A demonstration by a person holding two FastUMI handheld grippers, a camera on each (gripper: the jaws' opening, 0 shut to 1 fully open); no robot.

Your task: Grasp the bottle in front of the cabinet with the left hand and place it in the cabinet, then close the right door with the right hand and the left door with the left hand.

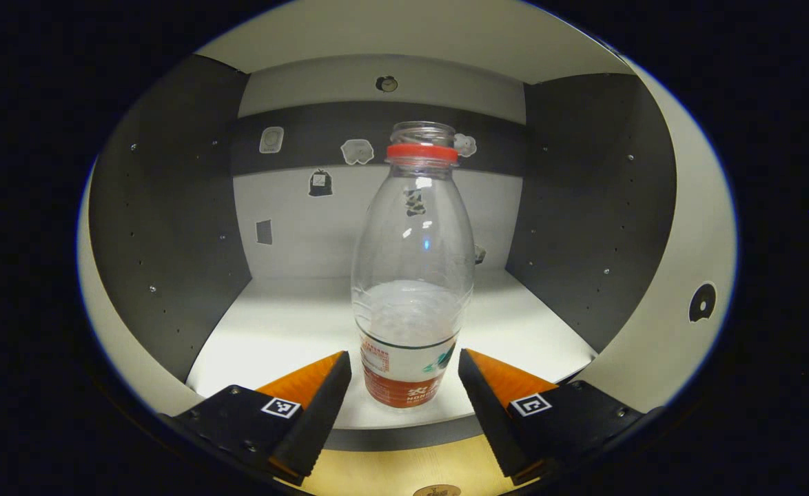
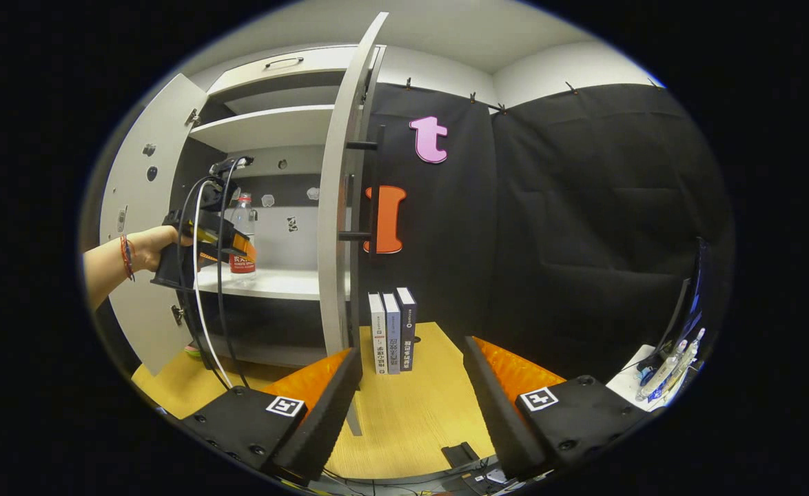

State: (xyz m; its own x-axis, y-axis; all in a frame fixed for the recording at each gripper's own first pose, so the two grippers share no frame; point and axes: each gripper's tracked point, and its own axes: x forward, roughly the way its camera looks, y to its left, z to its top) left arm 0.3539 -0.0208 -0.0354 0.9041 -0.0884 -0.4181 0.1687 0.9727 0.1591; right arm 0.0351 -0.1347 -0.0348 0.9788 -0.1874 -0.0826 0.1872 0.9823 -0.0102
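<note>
Cabinet shelf (image 1: 273, 324): bottle (image 1: 411, 275) upright, capless | left claw (image 1: 404, 386) open, apart | right claw (image 2: 411, 386) open, empty

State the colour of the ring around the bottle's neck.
Red. The ring sits just under the open mouth of the clear bottle, seen best in the left gripper view.

The bottle (image 1: 413, 275) is clear, glossy plastic with a printed paper-like label at its foot and a red plastic neck ring. The cabinet (image 1: 170, 227) has matt dark side walls and a smooth white shelf (image 1: 273, 331). At six o'clock the left gripper (image 1: 404, 393) has matt black fingers (image 1: 322, 406) with orange ribbed backs. The bench (image 2: 411, 413) is pale wood grain.
</note>
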